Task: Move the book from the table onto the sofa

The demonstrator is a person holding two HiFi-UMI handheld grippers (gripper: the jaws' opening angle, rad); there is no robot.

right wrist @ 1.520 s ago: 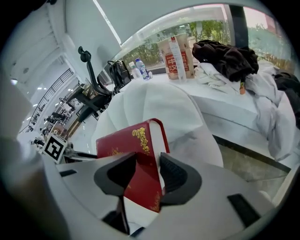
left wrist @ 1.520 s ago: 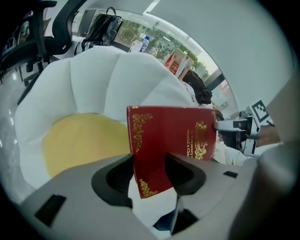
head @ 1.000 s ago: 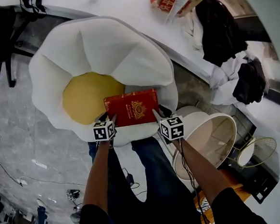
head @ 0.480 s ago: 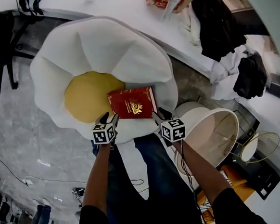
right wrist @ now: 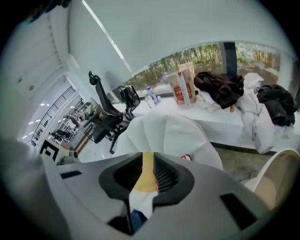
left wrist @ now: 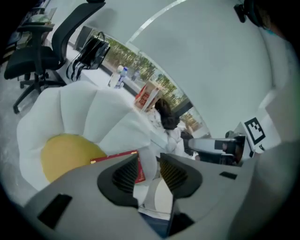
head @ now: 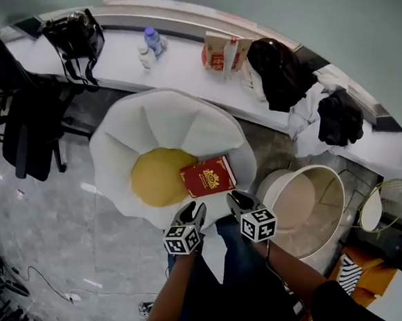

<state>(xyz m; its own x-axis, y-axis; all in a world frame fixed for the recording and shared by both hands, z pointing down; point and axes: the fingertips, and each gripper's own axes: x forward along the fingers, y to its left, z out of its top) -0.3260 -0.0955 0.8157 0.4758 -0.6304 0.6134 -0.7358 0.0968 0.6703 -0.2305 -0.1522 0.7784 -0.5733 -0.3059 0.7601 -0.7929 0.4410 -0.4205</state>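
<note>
Forearms come in from the lower edge of the head view, side by side, and both point forward and down toward the sofa [head: 184,119]. The left tool [head: 192,212] and the right tool [head: 236,202] hang close together over the front edge of the sofa, and neither touches the book [head: 208,176]. The jaws of the left tool have just been closing; they stand apart with a clear gap and nothing is between them. The jaws of the right tool have also just been closing; only a narrow gap is left, and nothing is in it.

The white sofa, shaped like petals, holds a yellow cushion [head: 154,177] in its seat. The red book lies flat in the seat, cover up, at the right edge of the cushion and near the front edge of the sofa. Right of the sofa stands a round white tub [head: 298,200] with a beige inner wall.

Behind the sofa, the long white desk [head: 179,64] carries a black bag [head: 73,31] near its left end, bottles [head: 151,37], a red and white paper bag [head: 218,50] and dark clothes [head: 280,70].
</note>
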